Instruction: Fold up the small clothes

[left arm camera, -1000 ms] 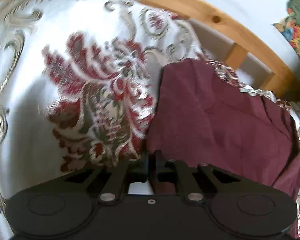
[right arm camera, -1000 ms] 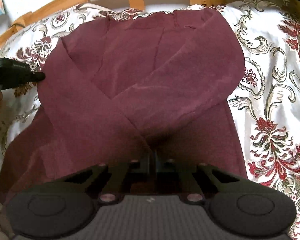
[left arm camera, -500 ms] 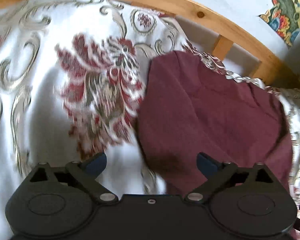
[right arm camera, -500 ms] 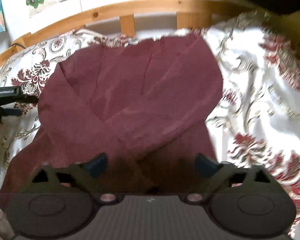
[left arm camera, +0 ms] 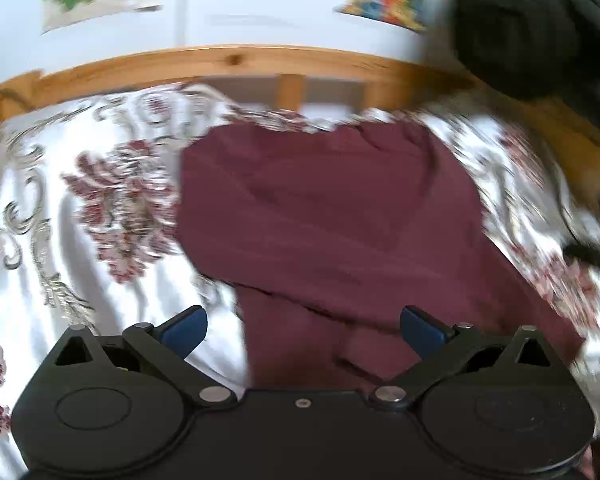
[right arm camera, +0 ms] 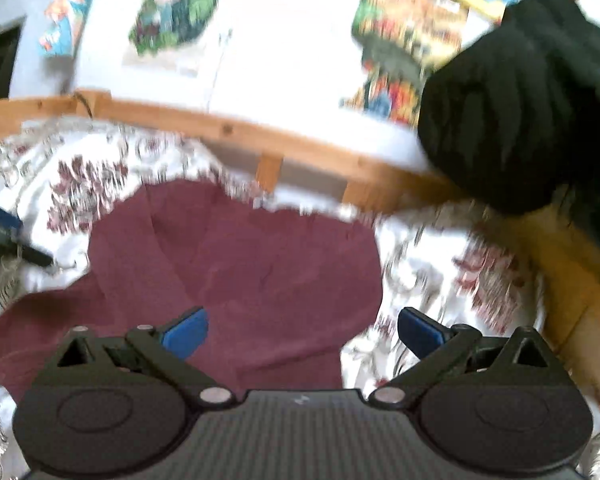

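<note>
The left gripper (left arm camera: 303,326) has its blue fingers (left arm camera: 184,330) spread wide; they have just been opening, and nothing is between them. They hang above the near part of the shirt (left arm camera: 332,216) and do not touch it. The right gripper (right arm camera: 303,327) also stands wide open, with its fingers (right arm camera: 186,332) holding nothing, above the near right part of the shirt (right arm camera: 260,264).

The dark red shirt lies flat on the bed (left arm camera: 60,240), on a white cover with a red flower pattern, near the far edge by the wooden rail (left arm camera: 228,60). Its sleeves are folded across the body. In the right wrist view the left gripper (right arm camera: 4,236) shows by the left side of the shirt, blurred. A black garment (right arm camera: 512,100) hangs over the rail at the far right corner. Both views are blurred.
</note>
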`<state>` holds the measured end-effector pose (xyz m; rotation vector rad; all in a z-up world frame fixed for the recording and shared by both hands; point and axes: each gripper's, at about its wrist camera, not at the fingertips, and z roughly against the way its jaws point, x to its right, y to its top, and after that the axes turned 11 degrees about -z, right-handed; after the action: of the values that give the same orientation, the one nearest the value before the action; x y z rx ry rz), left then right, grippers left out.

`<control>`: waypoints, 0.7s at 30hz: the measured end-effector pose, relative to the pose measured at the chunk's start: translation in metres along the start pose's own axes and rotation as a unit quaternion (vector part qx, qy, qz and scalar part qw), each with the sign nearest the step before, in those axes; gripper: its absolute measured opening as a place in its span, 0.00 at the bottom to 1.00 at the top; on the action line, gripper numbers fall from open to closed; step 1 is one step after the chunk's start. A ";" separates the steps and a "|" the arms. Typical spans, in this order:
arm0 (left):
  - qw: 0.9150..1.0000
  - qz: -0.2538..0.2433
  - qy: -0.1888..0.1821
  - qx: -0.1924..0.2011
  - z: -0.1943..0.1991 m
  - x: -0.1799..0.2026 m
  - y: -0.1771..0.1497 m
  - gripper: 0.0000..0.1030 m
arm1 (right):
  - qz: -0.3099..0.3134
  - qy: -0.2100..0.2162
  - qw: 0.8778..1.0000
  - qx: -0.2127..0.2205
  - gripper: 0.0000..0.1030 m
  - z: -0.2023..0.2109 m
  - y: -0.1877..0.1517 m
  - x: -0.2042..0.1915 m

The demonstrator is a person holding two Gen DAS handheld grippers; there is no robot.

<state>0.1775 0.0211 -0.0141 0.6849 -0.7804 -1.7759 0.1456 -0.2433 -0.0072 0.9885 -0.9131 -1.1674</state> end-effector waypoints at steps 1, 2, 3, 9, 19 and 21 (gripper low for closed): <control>1.000 -0.013 -0.007 -0.004 0.003 0.007 -0.003 0.99 | 0.004 0.008 1.000 0.007 1.00 0.007 0.000 0.000; 1.000 -0.025 -0.013 -0.009 0.007 0.015 -0.006 0.99 | 0.011 0.019 1.000 0.011 1.00 0.013 -0.002 -0.001; 0.999 -0.037 -0.020 -0.013 0.009 0.021 -0.009 0.99 | 0.024 0.028 0.999 0.013 1.00 0.018 -0.005 -0.002; 0.988 -0.103 -0.103 -0.045 0.020 0.052 -0.025 0.99 | 0.116 0.056 0.991 0.038 1.00 0.043 -0.021 -0.026; 0.974 -0.128 -0.082 -0.168 -0.015 0.060 -0.040 0.99 | 0.279 0.098 0.937 -0.186 0.99 0.021 -0.027 -0.037; 0.973 -0.129 -0.085 -0.170 -0.016 0.060 -0.041 0.99 | 0.243 0.123 0.933 -0.236 0.99 0.010 -0.034 -0.030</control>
<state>0.1475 -0.0286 -0.0612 0.4225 -0.4942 -2.1621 0.1213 -0.2186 -0.0378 0.4611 -0.5845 -0.7624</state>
